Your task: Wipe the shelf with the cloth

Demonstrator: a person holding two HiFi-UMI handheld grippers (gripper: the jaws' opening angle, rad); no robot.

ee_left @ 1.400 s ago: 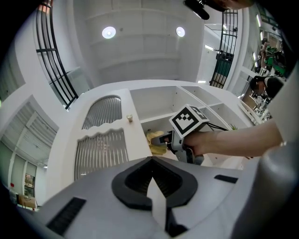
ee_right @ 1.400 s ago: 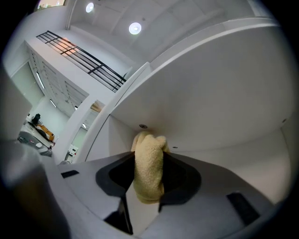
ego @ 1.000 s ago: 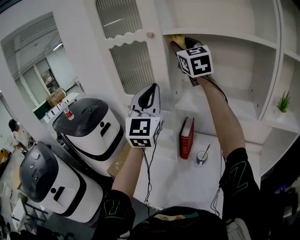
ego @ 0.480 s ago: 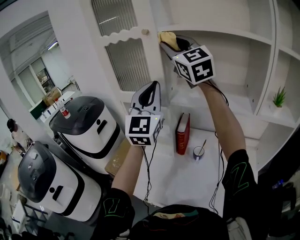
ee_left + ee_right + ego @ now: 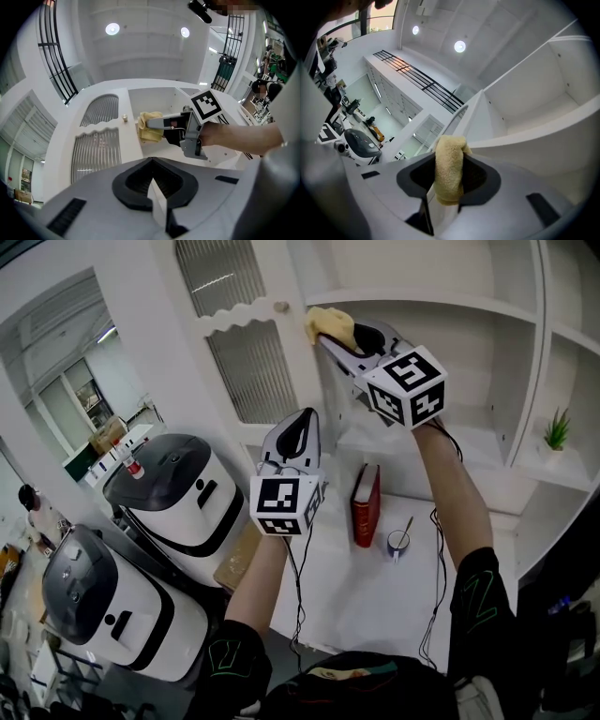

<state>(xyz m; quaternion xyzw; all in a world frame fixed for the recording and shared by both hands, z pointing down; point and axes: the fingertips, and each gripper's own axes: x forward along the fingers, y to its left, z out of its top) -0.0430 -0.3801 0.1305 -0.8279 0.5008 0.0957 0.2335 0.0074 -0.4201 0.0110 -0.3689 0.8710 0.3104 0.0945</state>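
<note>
The right hand-held gripper (image 5: 345, 337) grasps the yellow cloth (image 5: 328, 324) at the left end of the shelf (image 5: 450, 303). The left hand-held gripper (image 5: 301, 420) is clenched and empty, positioned lower.

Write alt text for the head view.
The right gripper holds a yellow cloth at the left end of an upper shelf. The left gripper hangs lower, jaws shut and empty, near a red book and a cup on the counter.

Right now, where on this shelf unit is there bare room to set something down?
The counter is bare in front of the red book and cup. The shelf above them is free between the right arm and the plant. Crowded: the top shelf at its left end, where the right hand-held gripper clamps the cloth.
</note>
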